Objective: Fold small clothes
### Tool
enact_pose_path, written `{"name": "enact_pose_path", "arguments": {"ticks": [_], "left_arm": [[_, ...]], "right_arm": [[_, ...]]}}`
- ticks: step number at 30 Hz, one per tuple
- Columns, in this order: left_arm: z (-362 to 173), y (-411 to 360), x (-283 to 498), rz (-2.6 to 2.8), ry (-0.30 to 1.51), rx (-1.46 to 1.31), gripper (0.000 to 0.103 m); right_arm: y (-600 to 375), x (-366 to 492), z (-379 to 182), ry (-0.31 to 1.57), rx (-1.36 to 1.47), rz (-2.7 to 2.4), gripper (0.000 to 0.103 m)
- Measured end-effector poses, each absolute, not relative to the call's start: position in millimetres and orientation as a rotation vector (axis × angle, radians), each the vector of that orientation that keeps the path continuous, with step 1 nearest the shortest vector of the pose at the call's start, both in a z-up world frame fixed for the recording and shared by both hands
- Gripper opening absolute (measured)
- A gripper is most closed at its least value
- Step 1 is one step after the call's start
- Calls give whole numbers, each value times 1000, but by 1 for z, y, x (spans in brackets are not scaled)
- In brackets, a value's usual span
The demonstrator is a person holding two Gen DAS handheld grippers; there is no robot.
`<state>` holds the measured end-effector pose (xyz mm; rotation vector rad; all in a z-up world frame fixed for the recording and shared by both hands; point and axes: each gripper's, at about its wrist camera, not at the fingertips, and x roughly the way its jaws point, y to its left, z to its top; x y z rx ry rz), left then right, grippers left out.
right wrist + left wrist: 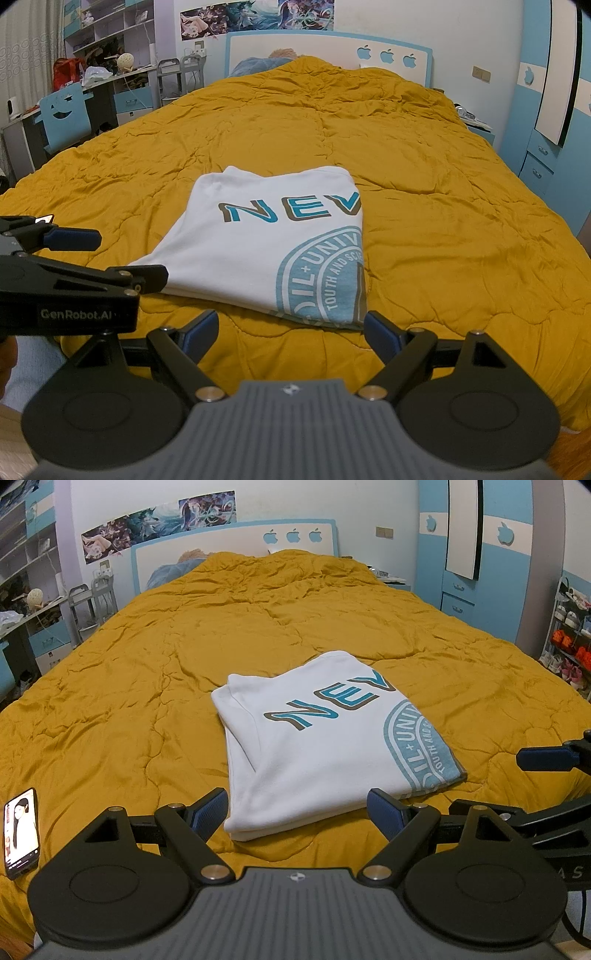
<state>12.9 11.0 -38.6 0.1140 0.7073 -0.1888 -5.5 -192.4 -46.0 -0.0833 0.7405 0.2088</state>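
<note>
A white T-shirt point(314, 746) with blue lettering lies folded into a rectangle on the mustard-yellow bedspread point(147, 657); it also shows in the right wrist view point(266, 243). My left gripper point(297, 812) is open and empty, just in front of the shirt's near edge. My right gripper point(290, 330) is open and empty, near the shirt's near right corner. The left gripper also shows at the left of the right wrist view point(118, 258), beside the shirt's left corner. One blue fingertip point(543, 758) of the right gripper shows at the right edge of the left wrist view.
A phone point(21, 832) with a lit screen lies on the bedspread at the near left. A headboard point(328, 51) is at the far end. A desk and blue chair point(66, 114) stand to the left, blue cabinets point(476, 572) and a shoe rack point(569, 635) to the right.
</note>
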Motion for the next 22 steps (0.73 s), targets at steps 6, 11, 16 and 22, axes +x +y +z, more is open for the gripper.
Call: {"name": "enact_pose_path", "arguments": {"ticks": [6, 11, 16, 22], "left_arm": [[-36, 9, 11, -177, 698, 113, 99], [-35, 8, 10, -175, 694, 112, 99], [-35, 8, 10, -175, 694, 112, 99], [-32, 8, 8, -183, 685, 110, 99]], "right_arm": [[-193, -4, -46, 740, -85, 210, 82], [-194, -4, -46, 740, -85, 210, 82], [-194, -4, -46, 740, -86, 210, 82], [-196, -4, -47, 741, -90, 216, 82]]}}
